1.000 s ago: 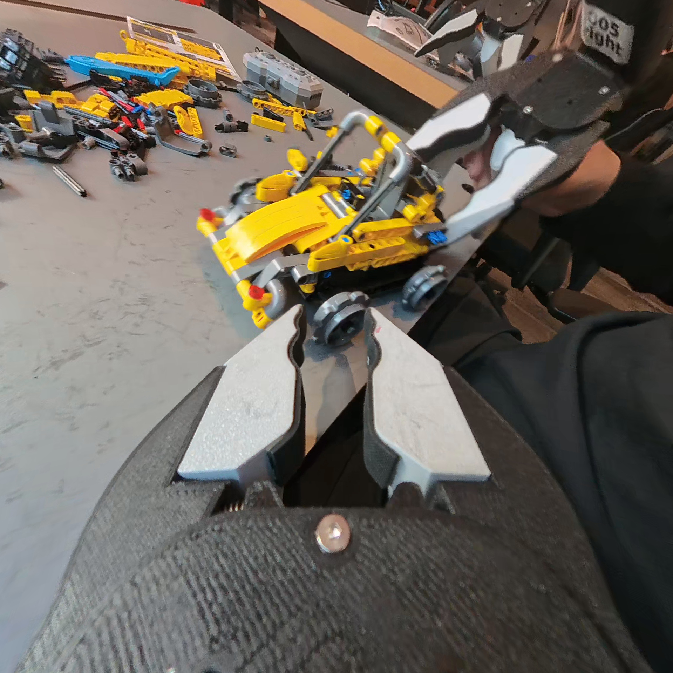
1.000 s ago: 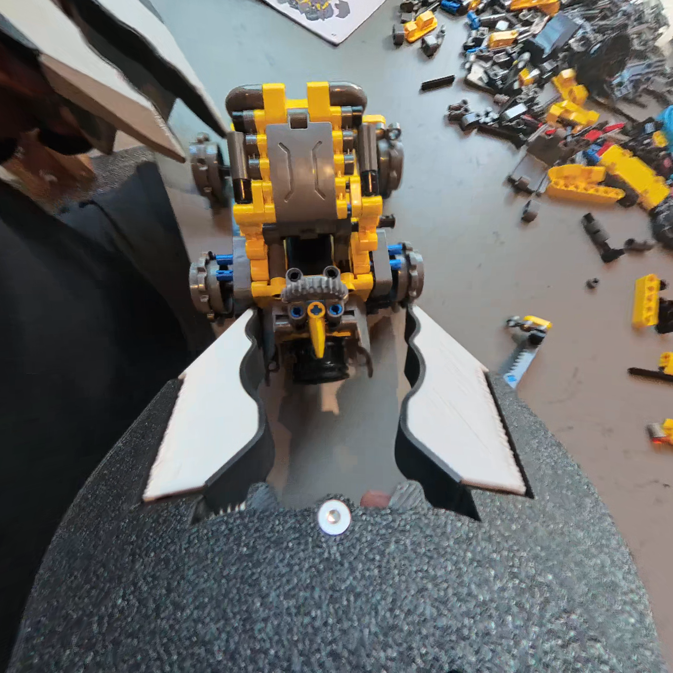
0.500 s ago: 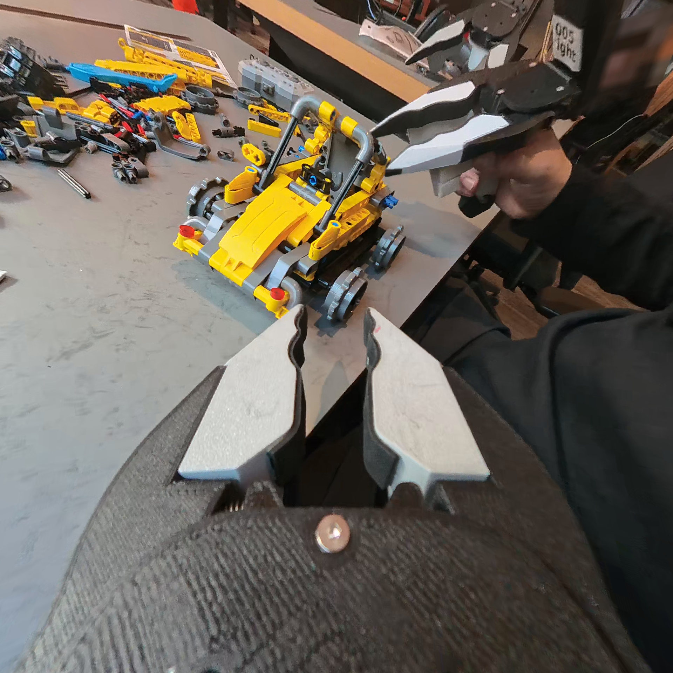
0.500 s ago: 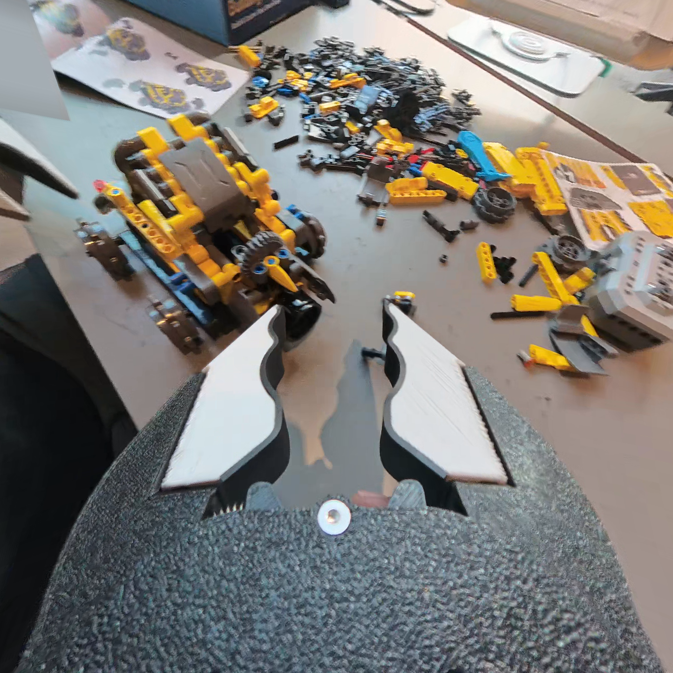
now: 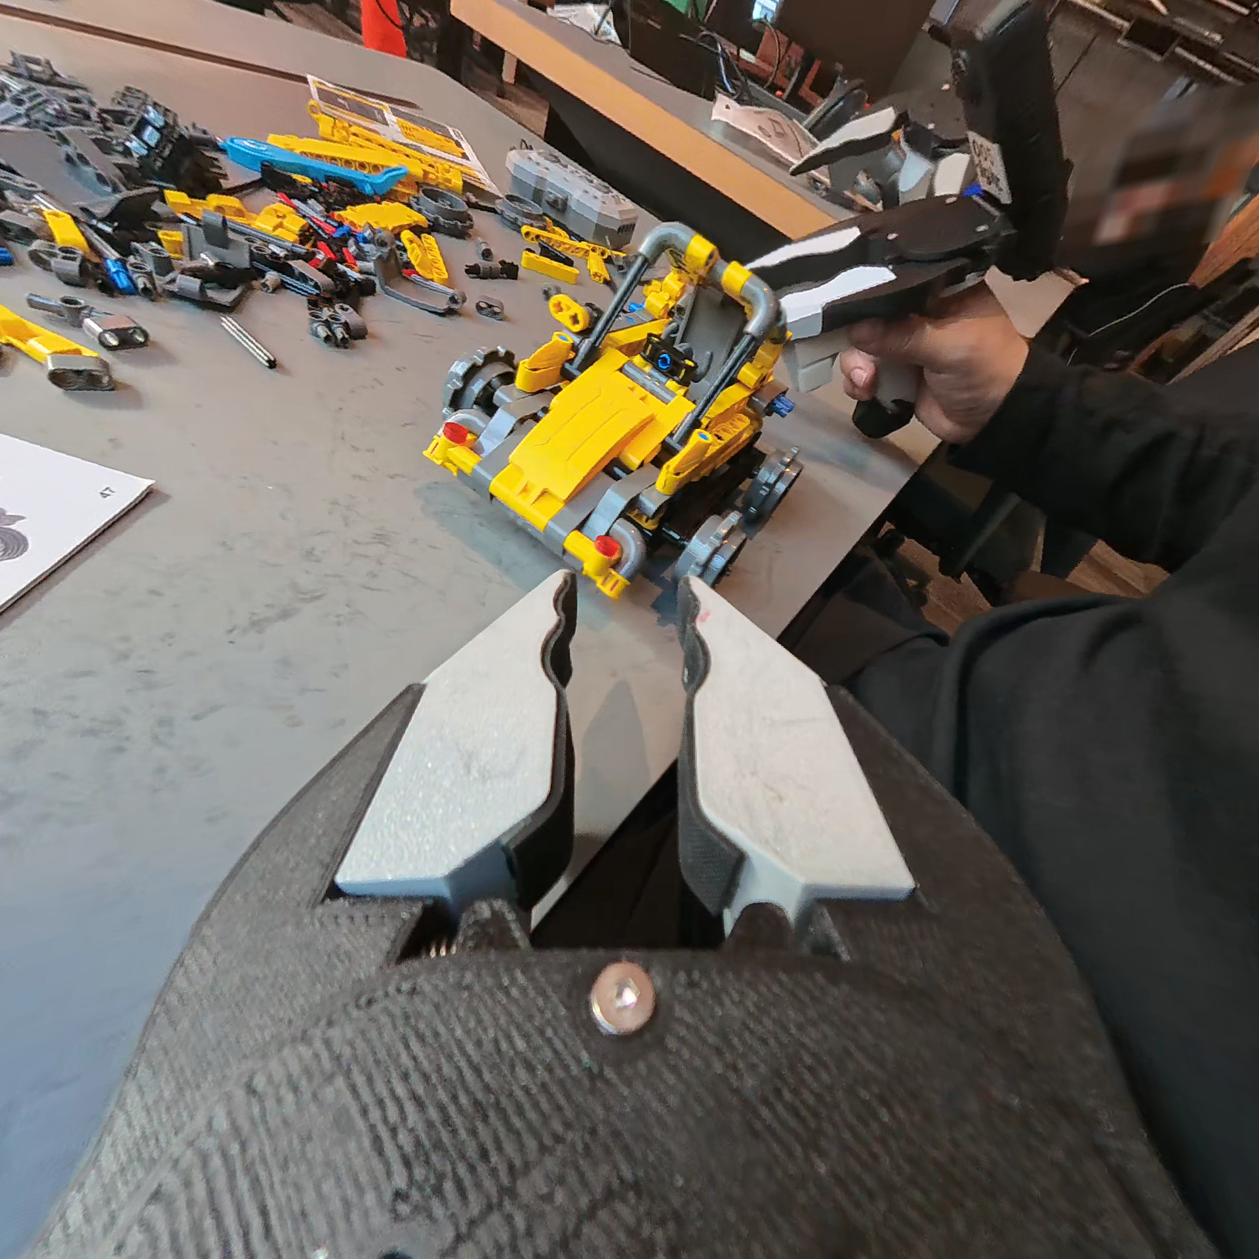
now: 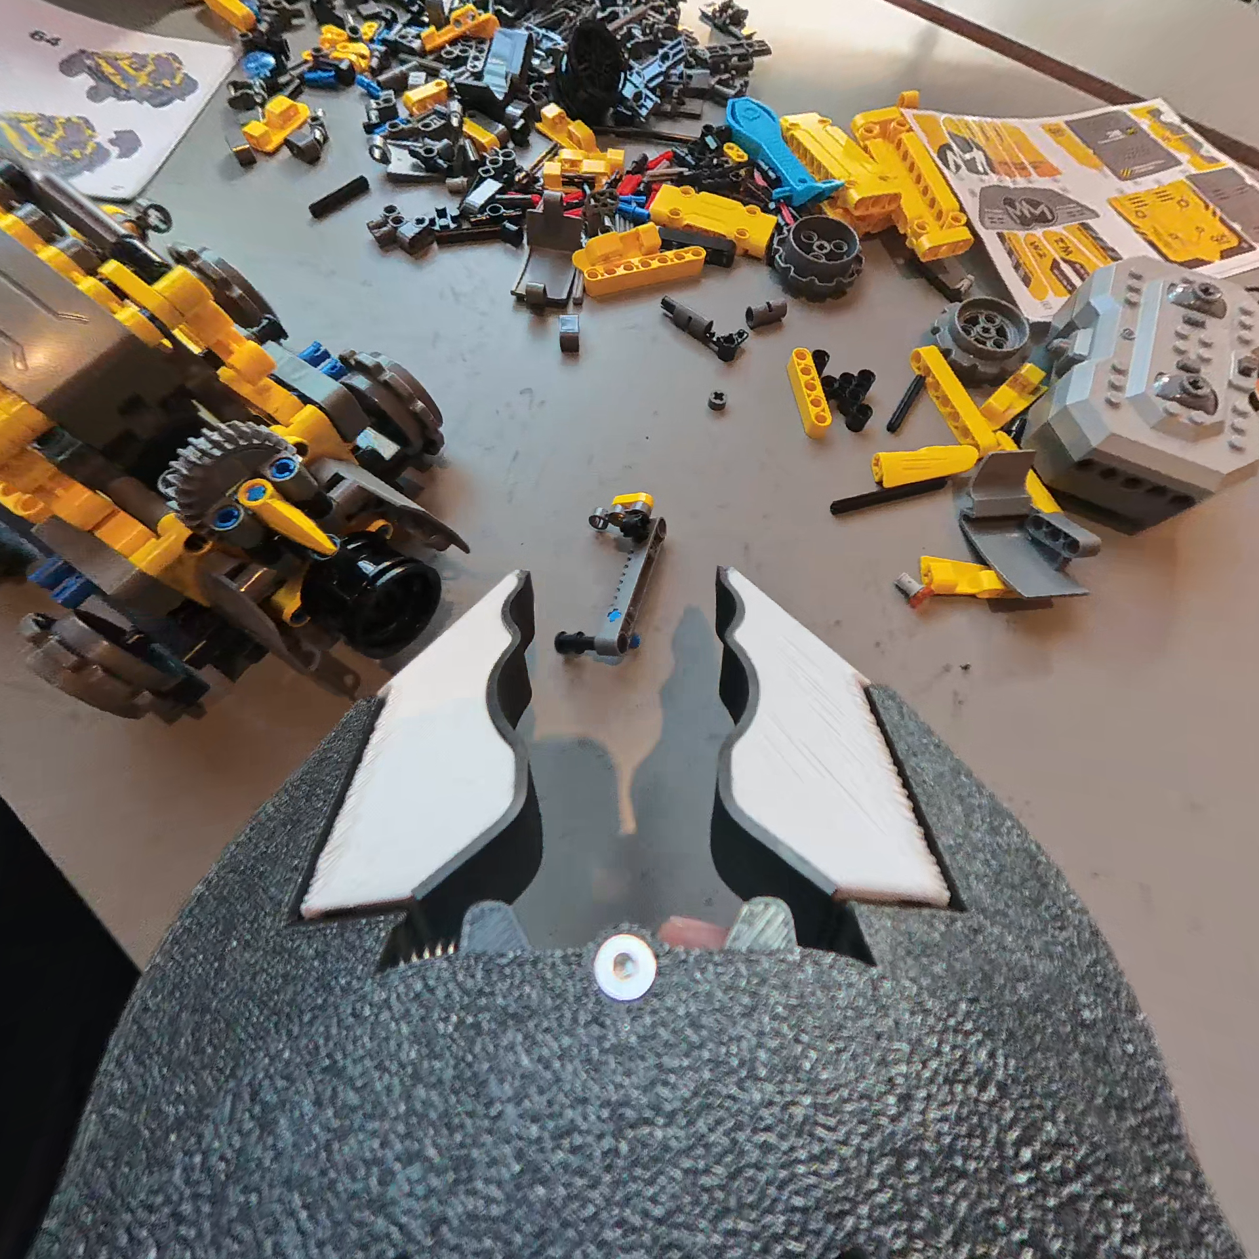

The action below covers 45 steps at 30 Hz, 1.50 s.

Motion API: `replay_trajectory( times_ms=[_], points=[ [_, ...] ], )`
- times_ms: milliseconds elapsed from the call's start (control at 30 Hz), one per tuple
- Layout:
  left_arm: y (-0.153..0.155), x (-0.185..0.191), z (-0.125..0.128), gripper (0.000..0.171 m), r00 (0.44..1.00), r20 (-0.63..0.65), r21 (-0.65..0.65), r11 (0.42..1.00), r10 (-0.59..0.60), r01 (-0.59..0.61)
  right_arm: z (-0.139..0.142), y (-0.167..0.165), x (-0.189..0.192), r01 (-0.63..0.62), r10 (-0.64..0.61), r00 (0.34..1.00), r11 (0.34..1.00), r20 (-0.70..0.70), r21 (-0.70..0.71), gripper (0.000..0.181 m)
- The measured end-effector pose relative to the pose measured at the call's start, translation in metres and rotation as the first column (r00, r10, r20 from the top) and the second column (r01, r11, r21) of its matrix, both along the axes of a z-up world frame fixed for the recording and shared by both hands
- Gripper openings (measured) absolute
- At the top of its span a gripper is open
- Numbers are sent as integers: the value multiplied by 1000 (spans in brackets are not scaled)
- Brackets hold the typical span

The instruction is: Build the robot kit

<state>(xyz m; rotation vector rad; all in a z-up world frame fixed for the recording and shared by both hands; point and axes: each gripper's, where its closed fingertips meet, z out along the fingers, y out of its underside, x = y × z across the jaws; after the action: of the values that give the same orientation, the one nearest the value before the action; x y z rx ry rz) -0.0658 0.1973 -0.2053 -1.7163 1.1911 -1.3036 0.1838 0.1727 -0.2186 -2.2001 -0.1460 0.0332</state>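
A yellow and grey brick-built buggy (image 5: 613, 436) stands on the grey table (image 5: 238, 647) near its right edge. It also shows at the left of the right wrist view (image 6: 170, 463). My left gripper (image 5: 625, 591) is open and empty, just in front of the buggy's front bumper. My right gripper (image 6: 621, 579) is open and empty, held above the table. A small grey beam assembly with a yellow end (image 6: 623, 579) lies on the table right beyond its tips. The right gripper also shows in the left wrist view (image 5: 804, 286), behind the buggy's roll bar.
Several loose yellow, black and grey parts (image 6: 613, 170) are strewn over the far table. A grey battery box (image 6: 1151, 402), a blue tool (image 6: 770, 150), a sticker sheet (image 6: 1104, 184) and an instruction booklet (image 5: 48, 518) lie there. The table edge runs close by the buggy. There is about 25 cm between the tips of the two grippers.
My right gripper has let go of the buggy's rear and swung right, now over the small beam assembly. My left gripper has backed away from the buggy's wheel. The buggy rests on the table.
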Motion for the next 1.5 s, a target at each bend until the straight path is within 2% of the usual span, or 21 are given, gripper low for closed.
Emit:
replay_trajectory(
  times_ms=[1067, 1500],
  points=[
    [16, -9, -2, 25, 999, 13, -59, 997, 48, -47, -19, -1, 9, 27, -28, 1000, 997, -10, -67, 51],
    [21, -12, -1, 25, 998, 23, -68, 996, 59, -57, -19, -1, 7, 12, -13, 1000, 998, -15, -66, 41]
  ],
)
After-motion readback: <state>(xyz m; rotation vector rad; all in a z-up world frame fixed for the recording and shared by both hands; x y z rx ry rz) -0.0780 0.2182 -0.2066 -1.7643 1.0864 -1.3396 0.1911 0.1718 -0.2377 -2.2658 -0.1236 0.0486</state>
